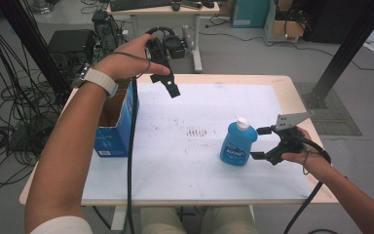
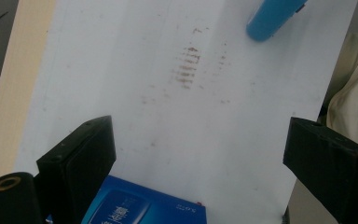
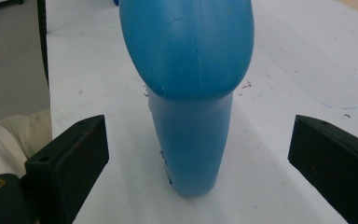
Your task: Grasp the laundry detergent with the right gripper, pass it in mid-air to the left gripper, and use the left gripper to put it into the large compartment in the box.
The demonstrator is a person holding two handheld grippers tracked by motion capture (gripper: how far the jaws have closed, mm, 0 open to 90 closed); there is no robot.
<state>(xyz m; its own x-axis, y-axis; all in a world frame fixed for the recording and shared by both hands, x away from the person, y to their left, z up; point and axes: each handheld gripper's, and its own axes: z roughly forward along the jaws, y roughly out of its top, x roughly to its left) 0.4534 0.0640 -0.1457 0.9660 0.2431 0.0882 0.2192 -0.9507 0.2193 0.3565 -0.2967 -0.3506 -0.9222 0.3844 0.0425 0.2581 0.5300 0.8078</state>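
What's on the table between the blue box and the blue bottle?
Only bare white tabletop with small brown scuff marks lies between the blue box and the blue bottle, seen in the high view.

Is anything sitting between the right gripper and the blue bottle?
Nothing visible. The right gripper is open beside the upright blue bottle, with bare white table between its fingers and the bottle.

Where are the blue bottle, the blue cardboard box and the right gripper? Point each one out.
blue bottle (image 1: 237, 145): high view, on its labelled front.
blue cardboard box (image 1: 118, 134): high view, on its blue side wall.
right gripper (image 1: 262, 143): high view, midway between its open fingertips, beside the bottle.
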